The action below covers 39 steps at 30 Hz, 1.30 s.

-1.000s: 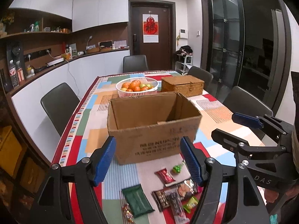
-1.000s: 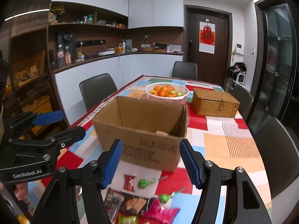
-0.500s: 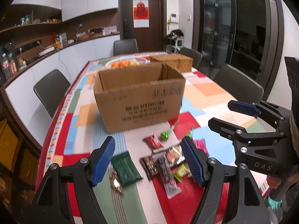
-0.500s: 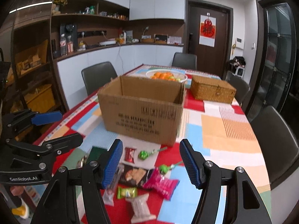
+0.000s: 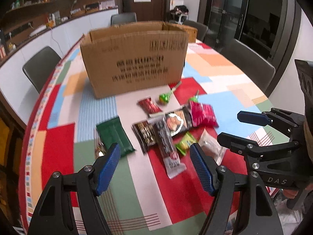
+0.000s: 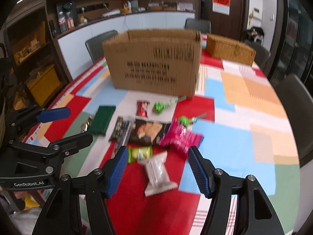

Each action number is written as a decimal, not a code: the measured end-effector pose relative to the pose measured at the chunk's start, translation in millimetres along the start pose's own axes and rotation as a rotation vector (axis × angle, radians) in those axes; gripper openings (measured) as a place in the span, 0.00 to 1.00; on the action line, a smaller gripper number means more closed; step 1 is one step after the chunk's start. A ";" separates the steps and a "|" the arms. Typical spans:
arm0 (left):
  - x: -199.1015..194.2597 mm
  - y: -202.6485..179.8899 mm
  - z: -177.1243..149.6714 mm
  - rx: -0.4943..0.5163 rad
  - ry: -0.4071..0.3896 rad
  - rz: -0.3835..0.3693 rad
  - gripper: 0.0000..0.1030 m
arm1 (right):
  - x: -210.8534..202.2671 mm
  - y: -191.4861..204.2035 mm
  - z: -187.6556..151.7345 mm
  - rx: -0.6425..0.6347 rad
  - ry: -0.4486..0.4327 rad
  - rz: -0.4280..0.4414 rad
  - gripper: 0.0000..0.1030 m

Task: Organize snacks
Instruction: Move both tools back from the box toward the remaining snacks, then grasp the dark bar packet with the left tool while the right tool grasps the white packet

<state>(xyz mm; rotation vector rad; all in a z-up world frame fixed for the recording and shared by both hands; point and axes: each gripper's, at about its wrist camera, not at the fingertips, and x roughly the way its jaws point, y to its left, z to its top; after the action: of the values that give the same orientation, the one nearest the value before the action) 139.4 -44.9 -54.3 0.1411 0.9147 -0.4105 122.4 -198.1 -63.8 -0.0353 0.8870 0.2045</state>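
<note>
left gripper: jaws were spread wide and empty, above the near edge of the snack pile.
right gripper: jaws were also spread and empty, framing the white packet.
snacks: a loose cluster lay on the tablecloth just in front of the cardboard box; none showed inside a jaw.
box: it stood upright, open at the top, behind the pile.
advice: the white packet looked the likeliest first pick; a low descent, pinching across its narrow width, seemed best.
risk: the pink bag and green-yellow packet lay close, so a sloppy close could have caught two.

"DAS" on right hand-held gripper; "GenRobot.AI" on left hand-held gripper.
</note>
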 end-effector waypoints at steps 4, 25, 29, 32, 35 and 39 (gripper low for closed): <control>14.5 -0.1 -7.1 -0.014 0.048 -0.029 0.70 | 13.3 -1.6 -11.2 0.014 0.060 0.014 0.62; 70.8 -1.9 -3.1 -0.034 0.161 -0.089 0.55 | 51.7 -6.1 -23.0 0.030 0.170 0.038 0.58; 75.2 0.0 -1.5 -0.049 0.168 -0.103 0.49 | 56.9 -7.1 -21.6 0.033 0.178 0.046 0.54; 77.8 2.1 -0.7 -0.061 0.176 -0.110 0.42 | 61.3 -6.3 -21.2 0.029 0.186 0.053 0.50; 81.7 2.9 -0.5 -0.070 0.185 -0.123 0.35 | 65.8 -5.1 -21.1 0.026 0.196 0.059 0.46; 86.1 2.9 0.0 -0.076 0.191 -0.132 0.30 | 69.4 -5.8 -21.1 0.033 0.206 0.071 0.40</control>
<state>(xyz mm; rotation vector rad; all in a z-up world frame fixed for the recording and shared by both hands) 186.9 -66.7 -122.7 0.0507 1.1301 -0.4901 150.0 -195.0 -131.1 0.0056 1.0978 0.2553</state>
